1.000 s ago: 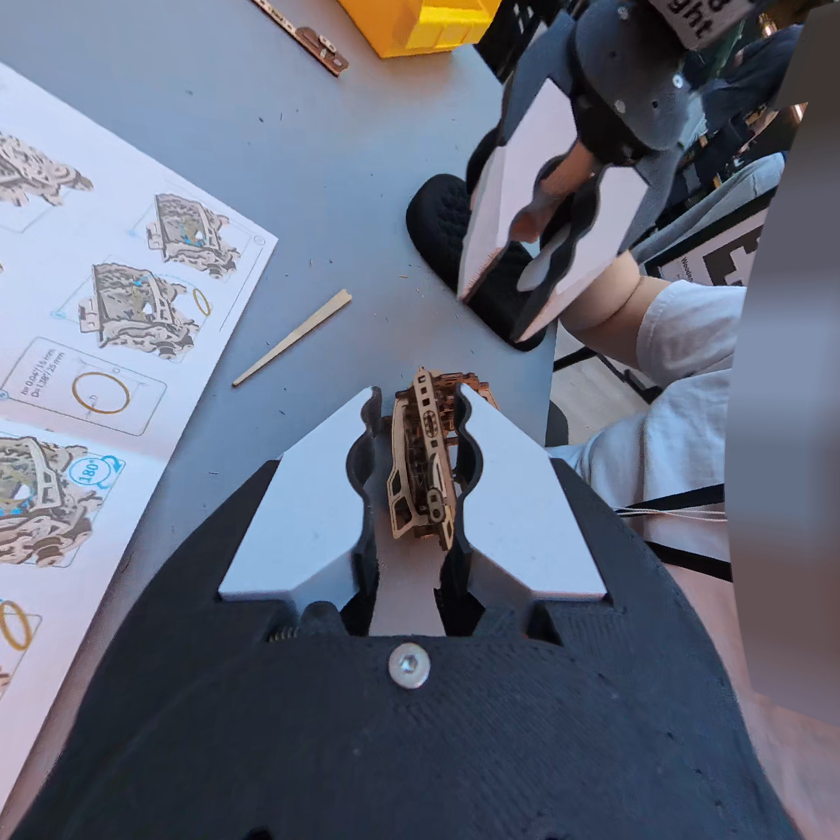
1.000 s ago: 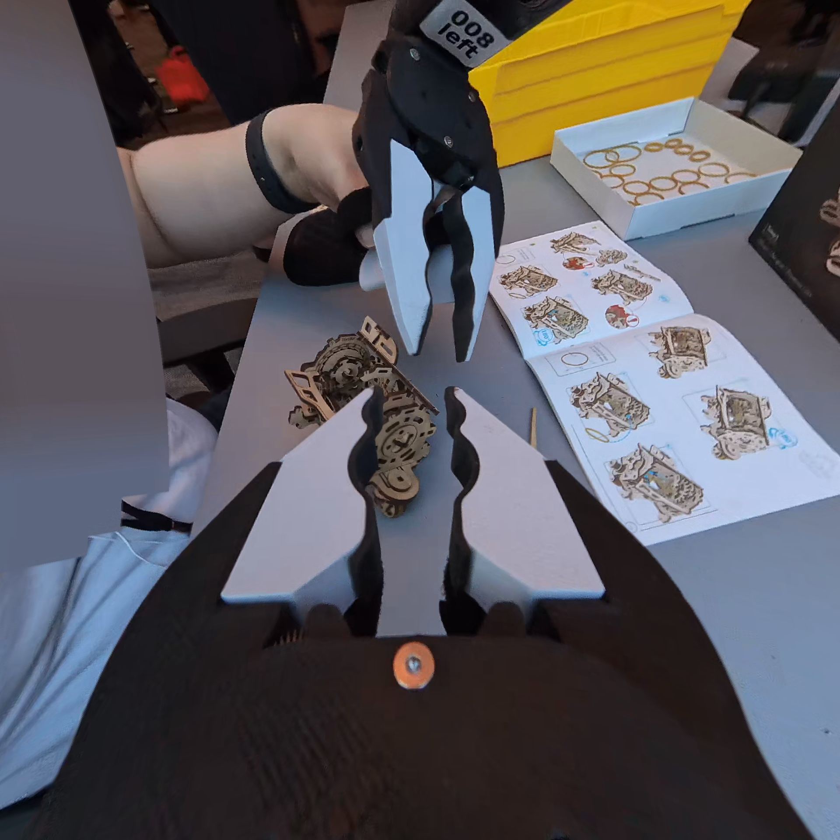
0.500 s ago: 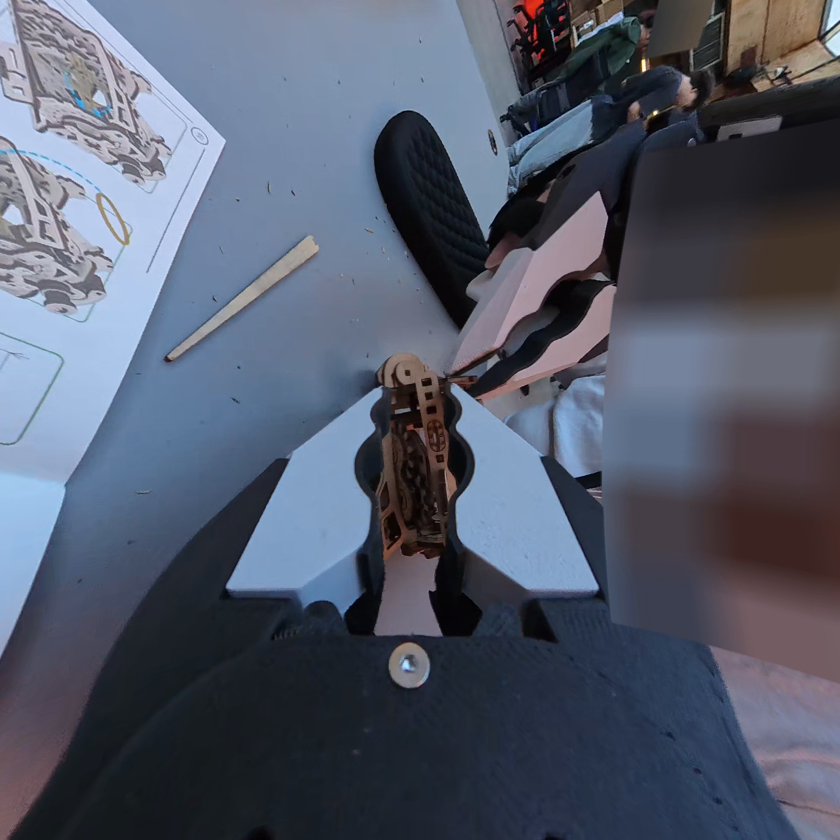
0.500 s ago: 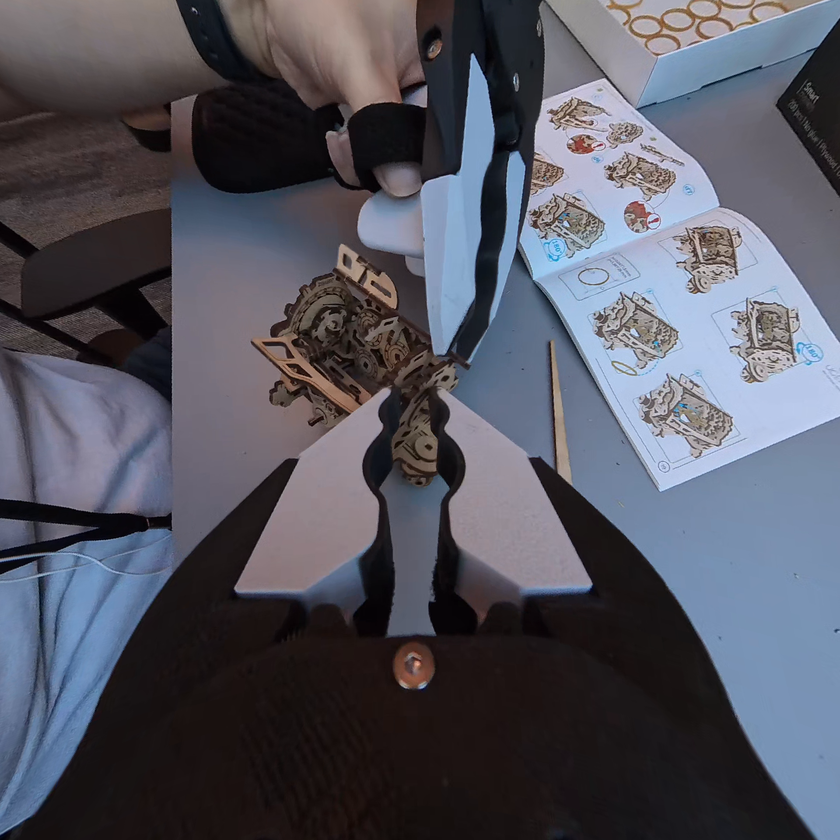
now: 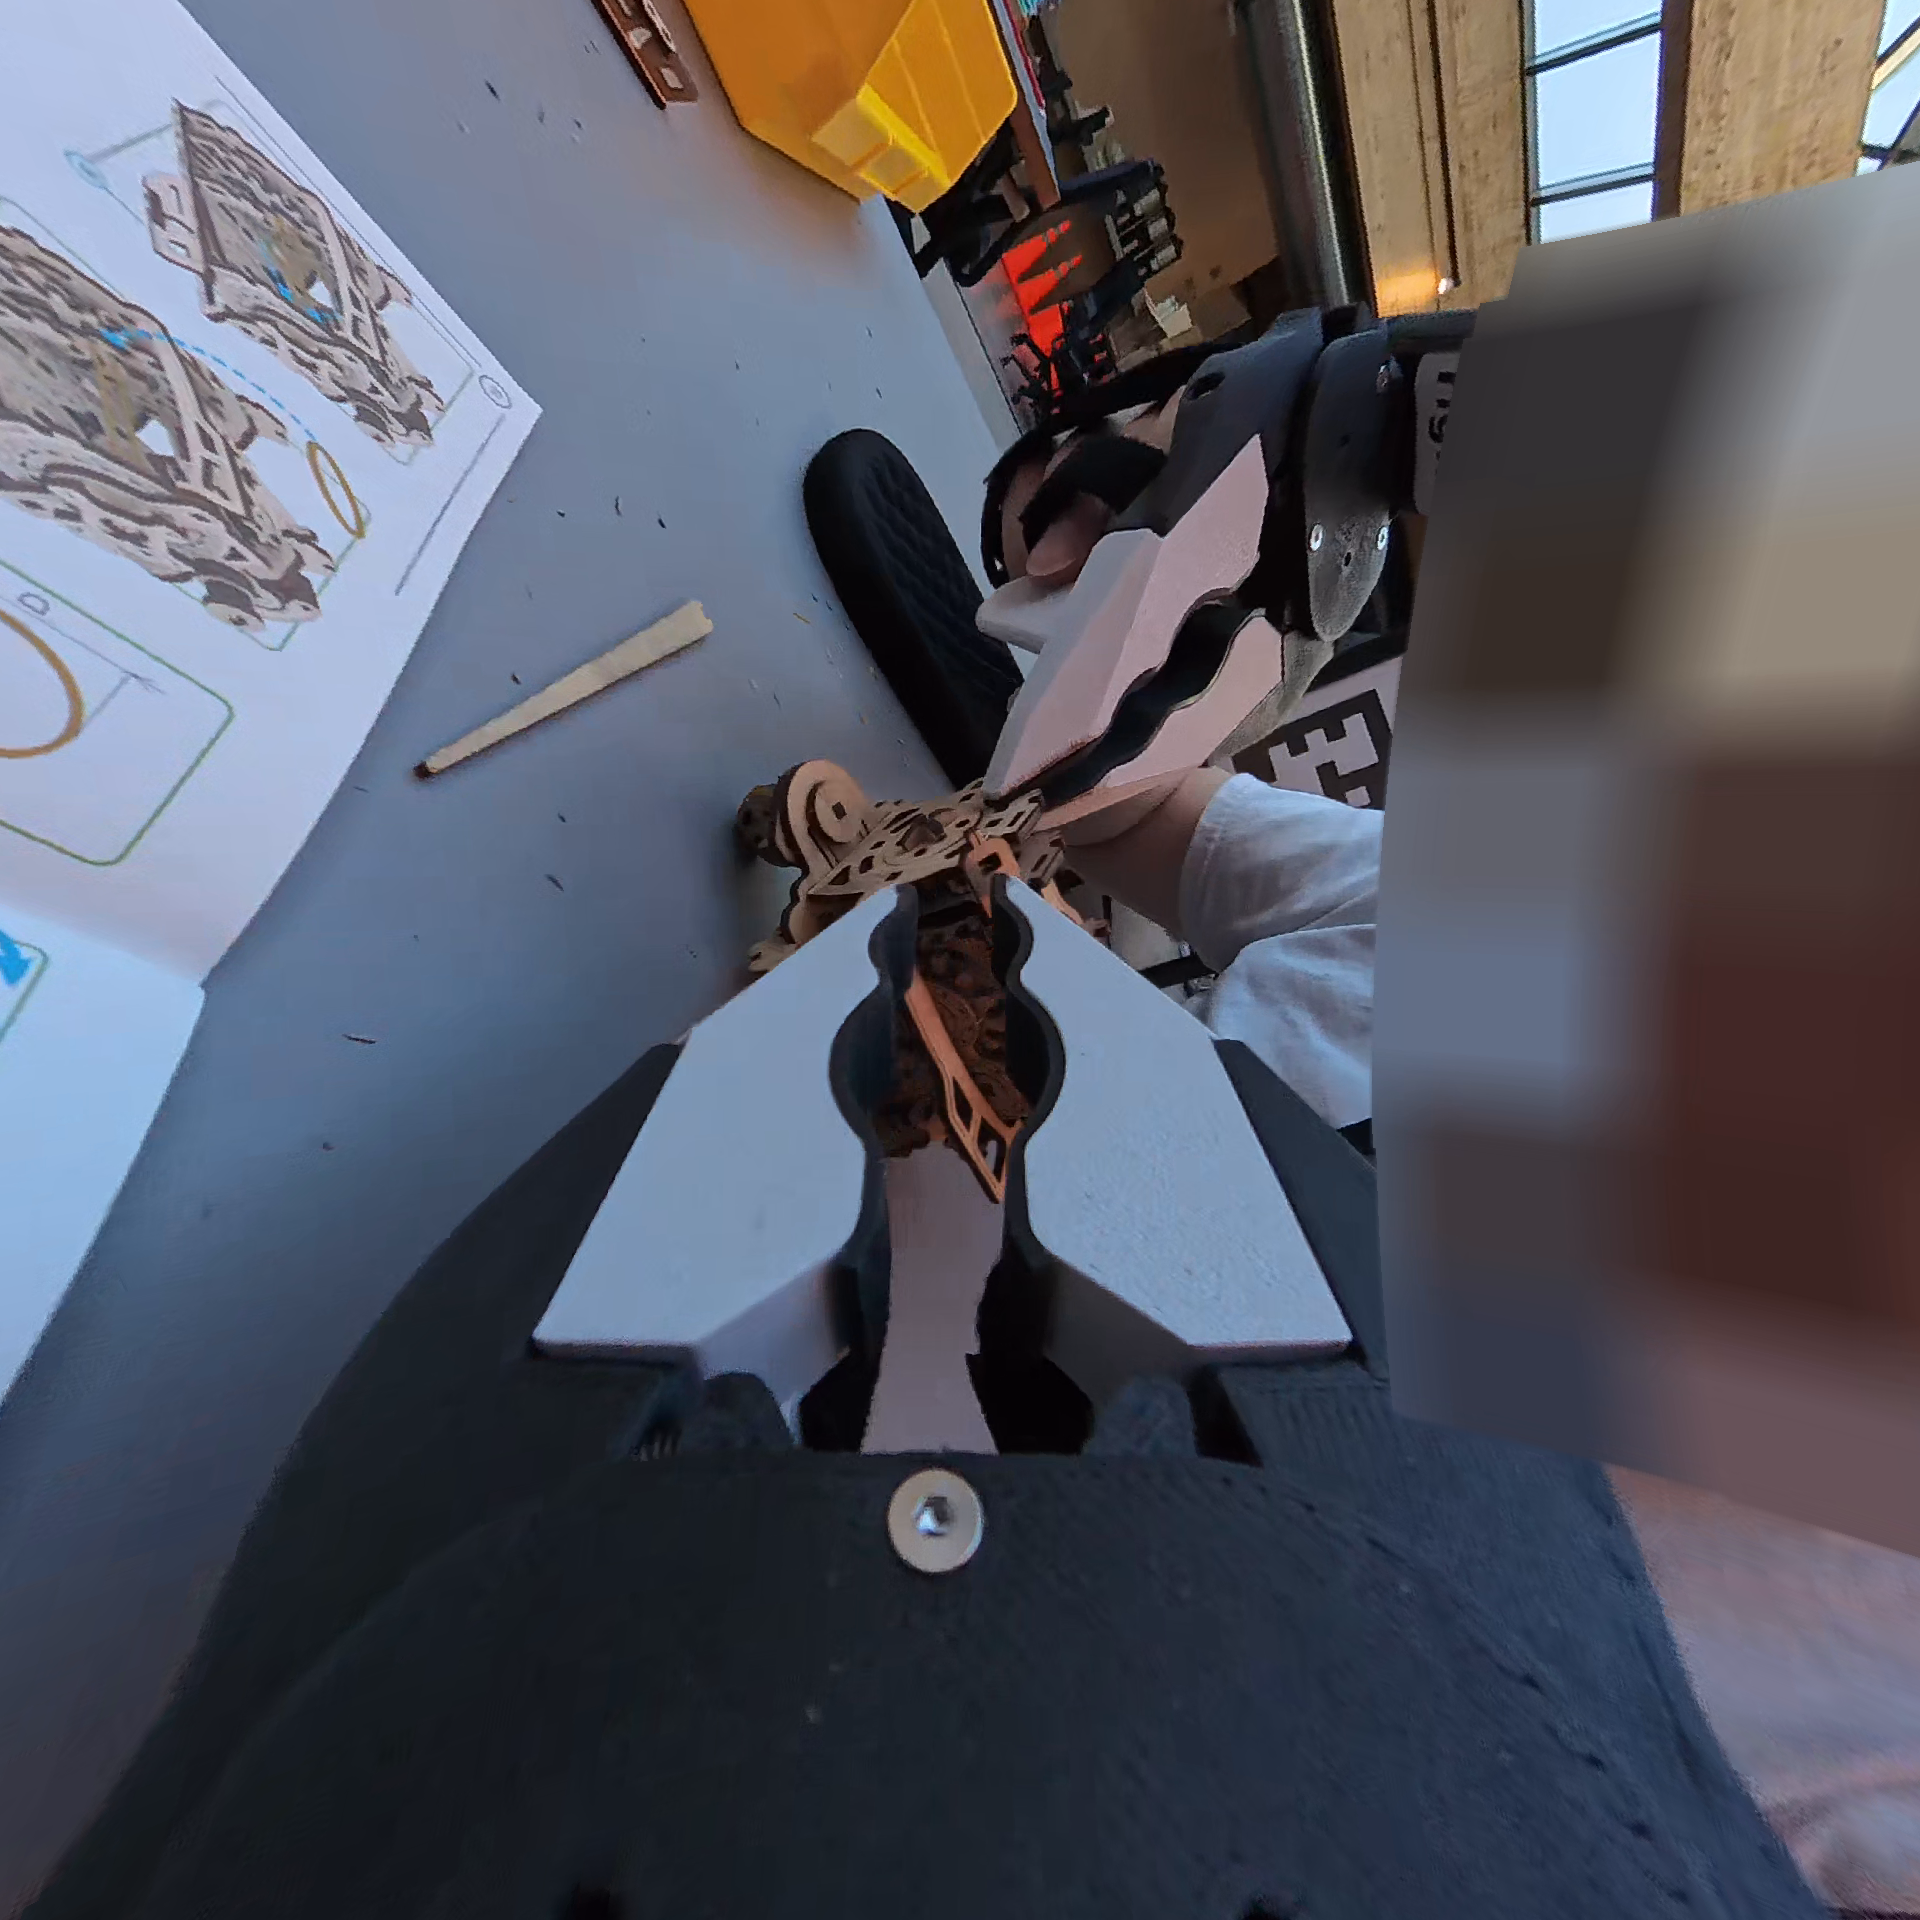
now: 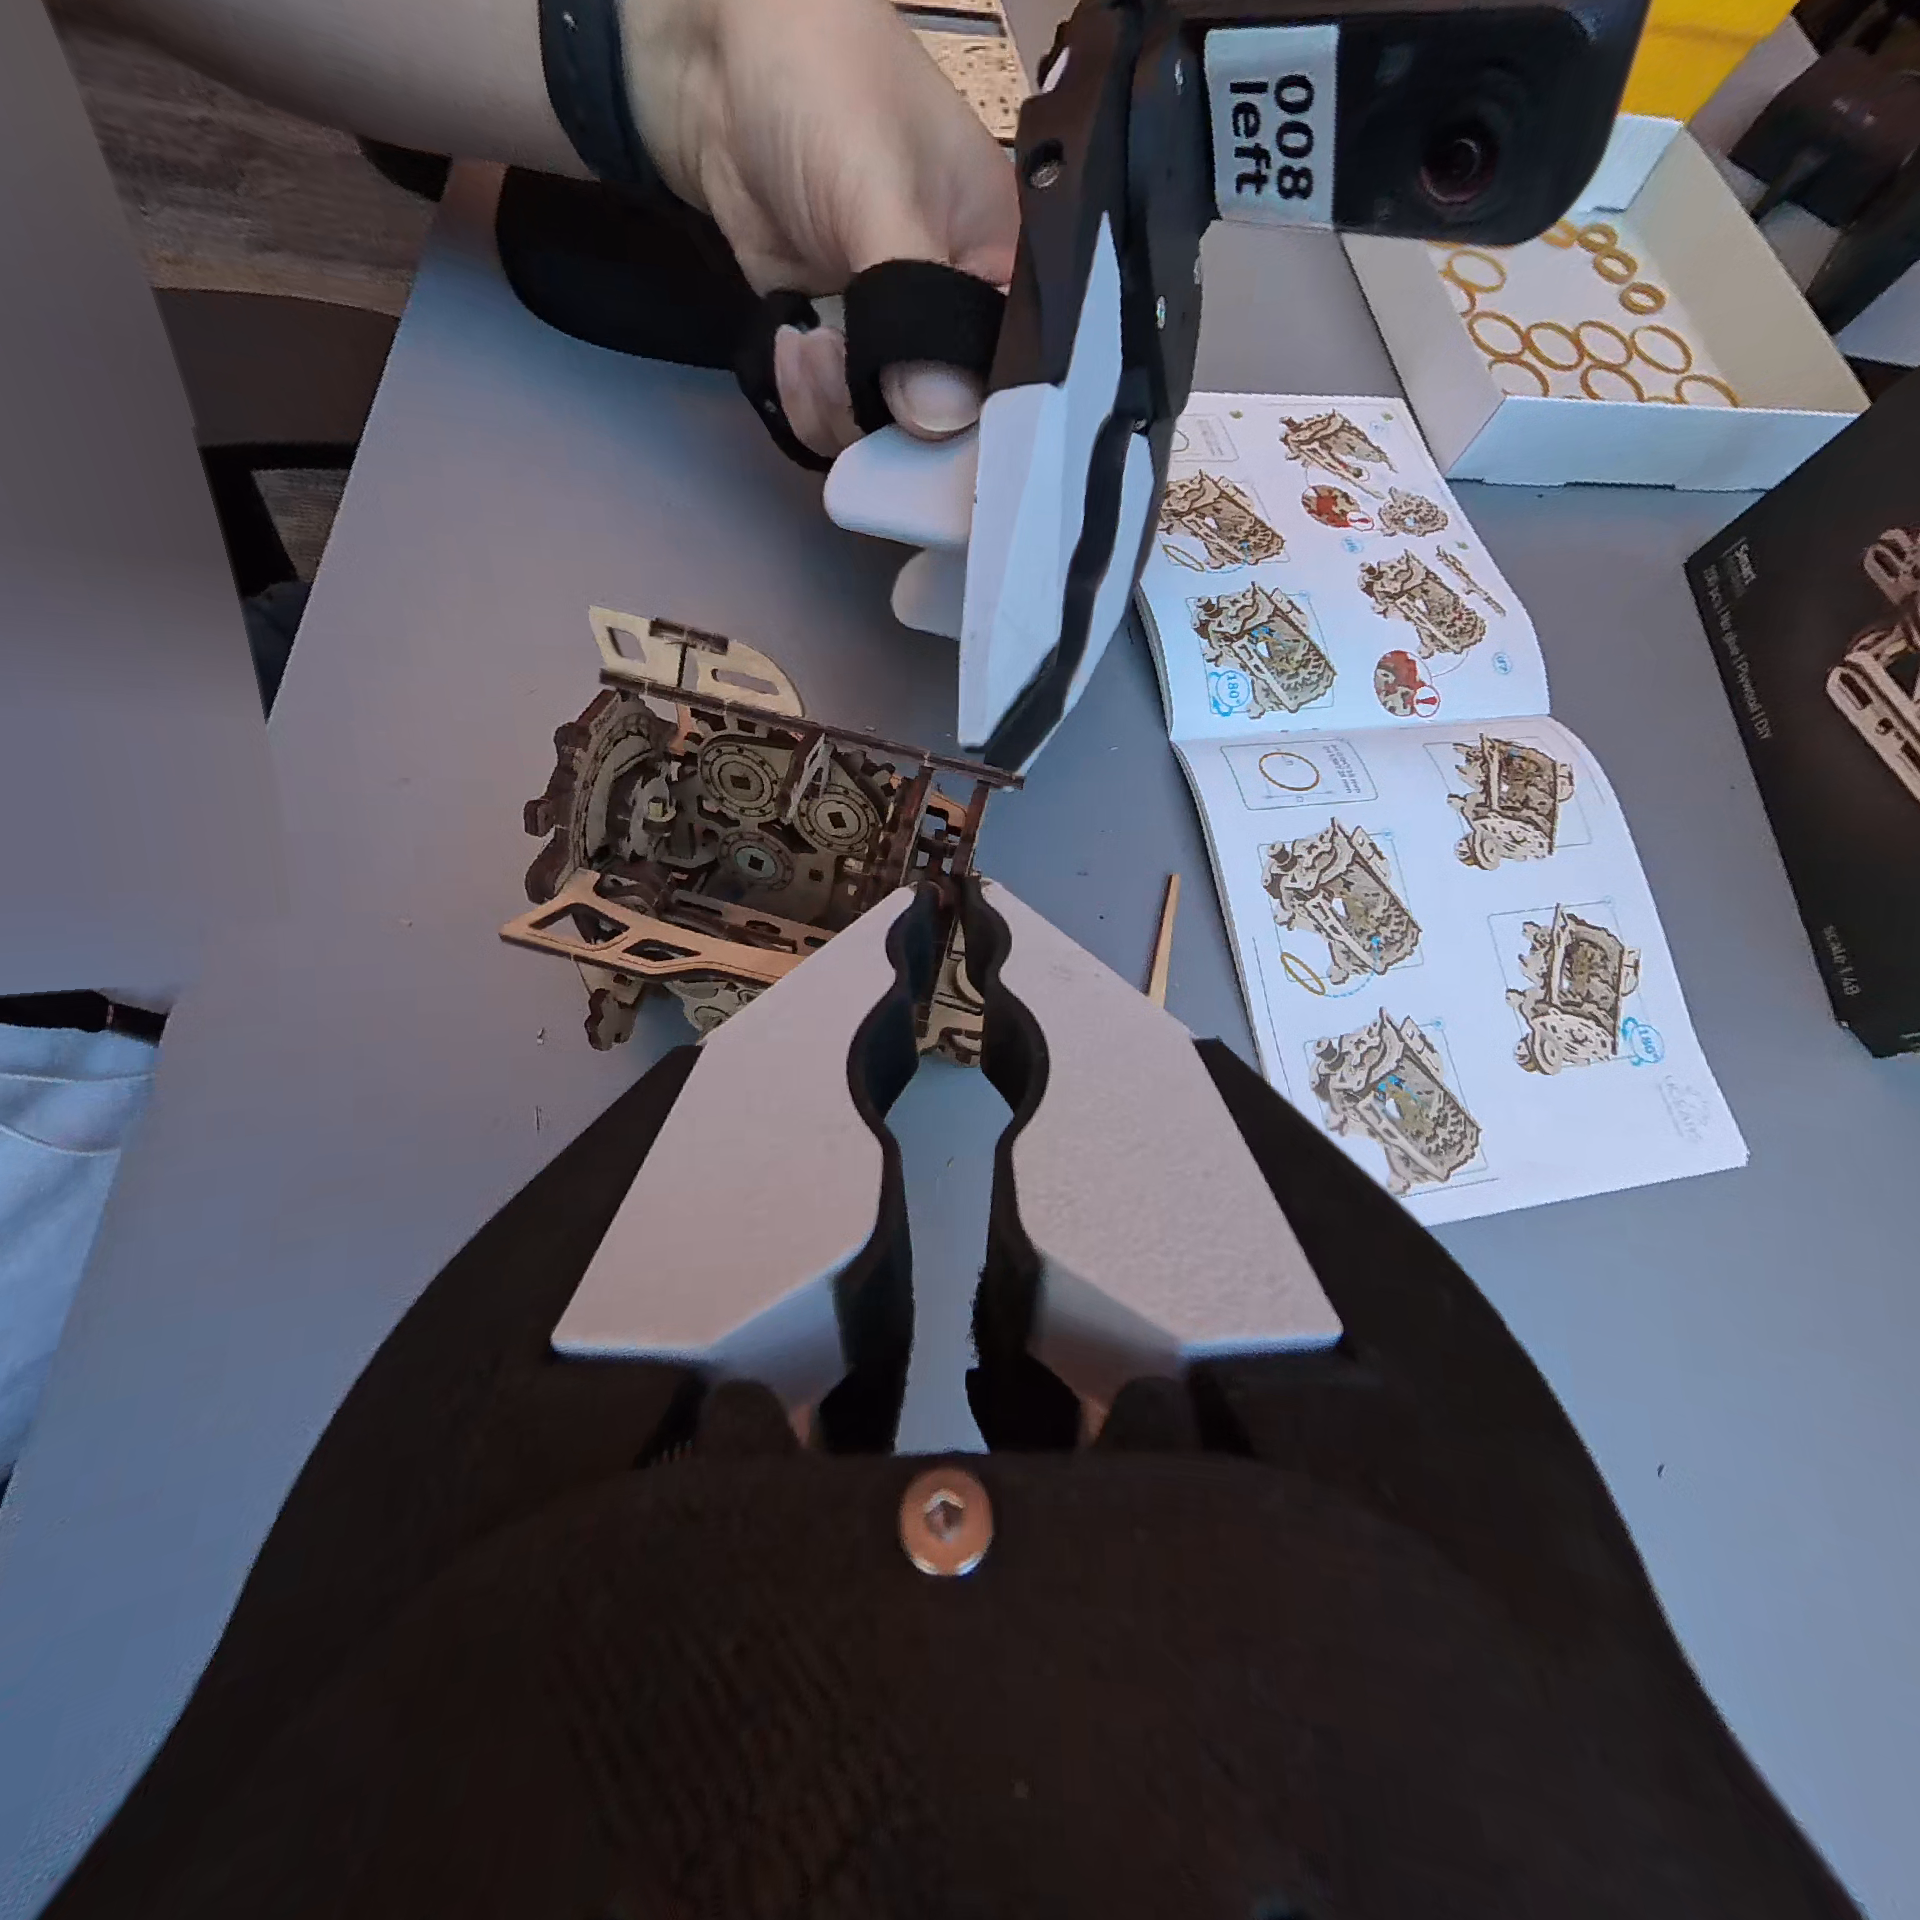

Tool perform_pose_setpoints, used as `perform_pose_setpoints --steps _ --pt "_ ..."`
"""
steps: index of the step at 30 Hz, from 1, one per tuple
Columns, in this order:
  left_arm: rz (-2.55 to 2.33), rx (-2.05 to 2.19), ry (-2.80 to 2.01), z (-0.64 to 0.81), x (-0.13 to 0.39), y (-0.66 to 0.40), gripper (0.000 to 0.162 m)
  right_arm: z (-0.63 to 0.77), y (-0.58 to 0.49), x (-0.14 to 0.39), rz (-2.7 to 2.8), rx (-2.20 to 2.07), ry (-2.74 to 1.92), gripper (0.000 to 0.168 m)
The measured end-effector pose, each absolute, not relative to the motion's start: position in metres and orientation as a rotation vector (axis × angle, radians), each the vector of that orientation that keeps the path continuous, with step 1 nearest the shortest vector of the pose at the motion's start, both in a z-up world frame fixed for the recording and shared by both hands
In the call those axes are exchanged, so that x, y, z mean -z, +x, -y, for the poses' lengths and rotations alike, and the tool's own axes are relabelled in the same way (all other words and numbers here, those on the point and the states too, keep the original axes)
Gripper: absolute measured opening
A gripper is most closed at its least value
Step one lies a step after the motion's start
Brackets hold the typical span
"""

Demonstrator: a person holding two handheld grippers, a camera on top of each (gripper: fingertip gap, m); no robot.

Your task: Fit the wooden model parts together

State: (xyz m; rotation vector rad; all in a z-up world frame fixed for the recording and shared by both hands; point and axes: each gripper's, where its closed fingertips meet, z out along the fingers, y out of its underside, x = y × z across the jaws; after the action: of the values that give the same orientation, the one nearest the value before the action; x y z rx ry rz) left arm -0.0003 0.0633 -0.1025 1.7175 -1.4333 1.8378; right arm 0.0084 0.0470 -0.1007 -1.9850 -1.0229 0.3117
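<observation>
The wooden model [image 6: 727,831], a light-brown cage of gears and plates, rests on the grey table [image 6: 468,499]. My right gripper [image 6: 940,902] is shut on an upright piece at the model's near right corner. My left gripper [image 6: 997,761] comes down from above and pinches the right end of the model's thin top plate. In the left wrist view my left gripper [image 5: 951,904] is shut on the model [image 5: 883,847], and the right gripper [image 5: 1003,795] touches the same end from the right. A hand [image 6: 831,156] holds the left gripper.
An open instruction booklet [image 6: 1455,831] lies right of the model, with a thin wooden stick [image 6: 1162,935] beside it. A white box [image 6: 1558,442] of several rubber rings and a black box [image 6: 1818,727] stand at the right. A yellow bin [image 5: 862,83] and a black pad [image 5: 904,592] sit farther back. My two grippers' fingertips are within a few centimetres of each other. About 8 centimeters separates my left fingertips from the thin wooden stick [image 6: 1162,935]. It is also in sight in the left wrist view [image 5: 499,732].
Both grippers were open near the model a second ago. They have closed in and shut on its right end, and the model has turned so its gears face the right wrist view.
</observation>
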Motion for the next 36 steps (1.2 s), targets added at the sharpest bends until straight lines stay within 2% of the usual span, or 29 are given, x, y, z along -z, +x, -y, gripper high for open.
perform_pose_setpoints --steps 1,4,9,16,19,24,28,30,33,36 --pt "1.464 -1.846 1.715 -0.066 0.104 -0.001 0.012 -0.047 0.008 0.101 1.054 -0.319 -1.969 0.004" --pt "1.501 -1.911 1.648 -0.07 0.099 0.0 0.02 -0.047 0.008 0.1 1.133 -0.34 -1.885 0.004" --pt "1.501 -1.972 1.492 -0.059 0.09 0.005 0.018 -0.044 0.011 0.099 1.126 -0.411 -1.787 0.003" --pt "1.557 -1.971 1.359 -0.047 0.089 0.012 0.003 -0.038 0.018 0.098 1.136 -0.392 -1.719 0.004" --pt "1.551 -1.984 1.349 -0.046 0.088 0.014 0.002 -0.036 0.019 0.098 1.131 -0.419 -1.726 0.004" --pt "1.567 -1.978 1.382 -0.043 0.087 0.019 0.002 -0.041 0.024 0.089 0.979 -0.517 -1.787 0.017" --pt "1.554 -1.957 1.436 -0.041 0.086 0.023 0.002 -0.041 0.02 0.079 0.884 -0.596 -1.809 0.017" --pt "1.567 -1.949 1.456 -0.038 0.086 0.025 0.002 -0.042 0.021 0.083 0.849 -0.584 -1.853 0.017" --pt "1.576 -1.937 1.487 -0.035 0.085 0.027 0.002 -0.037 0.019 0.09 0.832 -0.616 -1.896 0.004" --pt "1.553 -1.941 1.504 -0.034 0.085 0.029 0.002 -0.035 0.022 0.09 0.794 -0.601 -1.918 0.007"
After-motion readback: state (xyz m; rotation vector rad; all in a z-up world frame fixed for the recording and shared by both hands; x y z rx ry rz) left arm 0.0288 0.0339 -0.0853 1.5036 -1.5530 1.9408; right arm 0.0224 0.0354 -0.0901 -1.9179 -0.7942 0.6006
